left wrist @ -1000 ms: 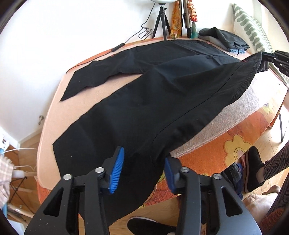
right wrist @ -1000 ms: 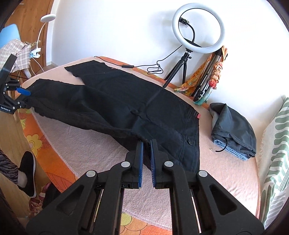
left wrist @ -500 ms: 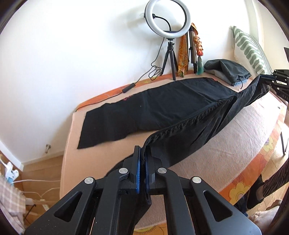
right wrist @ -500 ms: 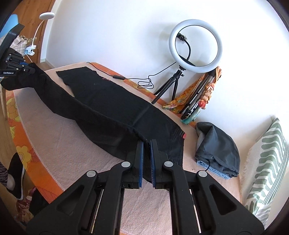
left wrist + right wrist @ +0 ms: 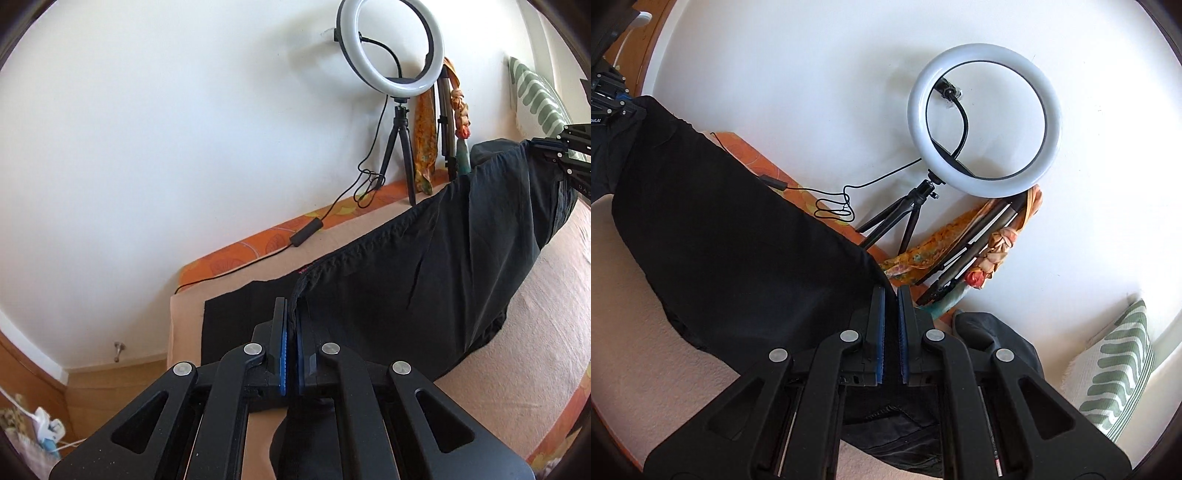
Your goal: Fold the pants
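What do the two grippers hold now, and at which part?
Both hold the black pants. The left gripper pinches the edge at the leg end; the right gripper pinches the edge at the waist end.

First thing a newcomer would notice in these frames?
The black pants, stretched in the air over the bed between both tongs: left tongs and right tongs each clamp an edge. Next, the white ring light on its tripod at the wall.

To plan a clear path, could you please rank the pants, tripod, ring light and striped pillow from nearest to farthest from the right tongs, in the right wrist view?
1. Pants, clamped in the right tongs.
2. Tripod, just beyond, slightly left.
3. Ring light, higher, by the wall.
Striped pillow, far right: too unclear to rank.
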### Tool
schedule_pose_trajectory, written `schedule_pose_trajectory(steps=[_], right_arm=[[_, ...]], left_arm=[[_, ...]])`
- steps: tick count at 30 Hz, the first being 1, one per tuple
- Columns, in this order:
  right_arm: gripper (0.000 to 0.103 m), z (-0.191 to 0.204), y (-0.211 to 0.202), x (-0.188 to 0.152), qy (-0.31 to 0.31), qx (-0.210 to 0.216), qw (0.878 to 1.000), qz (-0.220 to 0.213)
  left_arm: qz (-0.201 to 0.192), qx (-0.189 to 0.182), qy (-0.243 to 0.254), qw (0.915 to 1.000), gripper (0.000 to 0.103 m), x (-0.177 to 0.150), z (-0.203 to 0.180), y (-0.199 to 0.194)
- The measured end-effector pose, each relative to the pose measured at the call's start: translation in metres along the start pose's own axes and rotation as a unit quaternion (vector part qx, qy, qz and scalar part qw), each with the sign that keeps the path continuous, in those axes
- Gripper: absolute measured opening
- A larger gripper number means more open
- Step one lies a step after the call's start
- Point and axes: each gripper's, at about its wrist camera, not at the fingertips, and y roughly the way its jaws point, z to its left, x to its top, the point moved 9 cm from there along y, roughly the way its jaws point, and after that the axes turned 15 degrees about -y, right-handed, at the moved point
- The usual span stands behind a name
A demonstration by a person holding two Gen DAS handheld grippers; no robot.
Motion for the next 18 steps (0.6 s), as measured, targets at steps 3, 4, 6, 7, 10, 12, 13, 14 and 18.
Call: schedule_pose_trajectory(steps=[3, 4, 6, 7, 10, 12, 13, 14, 18], right_arm=[[0.006, -0.004, 0.039, 0.011, -0.011, -0.002, 1.0, 0.009], [0.006, -0.004, 0.053, 0.013, -0.016, -0.001, 1.0, 0.014], [0.006, -0.001, 0.081, 0.016, -0.024, 0.004, 0.999, 0.026], [0.006, 0.002, 0.095, 0.017, -0.026, 0.01, 0.999, 0.033], [0.006, 0.015, 0.132, 0.015, -0.04, 0.015, 0.998, 0.051], [0.006, 0.026, 0.153, 0.013, -0.048, 0.023, 0.997, 0.063], [0.006, 0.03, 0.163, 0.011, -0.049, 0.029, 0.996, 0.07], [0.006, 0.035, 0.173, 0.008, -0.051, 0.033, 0.995, 0.077], [0.006, 0.051, 0.202, -0.006, -0.065, 0.038, 0.992, 0.101]], left_arm=[[0.011, 0.002, -0.006, 0.9999, 0.002, 0.008, 0.006, 0.028], [0.018, 0.003, -0.007, 0.9998, 0.002, 0.009, 0.008, 0.04], [0.03, 0.007, -0.005, 0.9995, 0.002, 0.01, 0.011, 0.062], [0.036, 0.01, -0.002, 0.9993, 0.002, 0.01, 0.012, 0.074], [0.055, 0.011, -0.001, 0.9984, 0.002, 0.005, 0.015, 0.106], [0.069, 0.008, -0.005, 0.9976, 0.002, 0.0, 0.017, 0.125], [0.074, 0.006, -0.009, 0.9972, 0.002, -0.004, 0.018, 0.133], [0.078, 0.004, -0.012, 0.9969, 0.002, -0.007, 0.017, 0.14], [0.098, -0.001, -0.018, 0.995, 0.003, -0.016, 0.013, 0.164]])
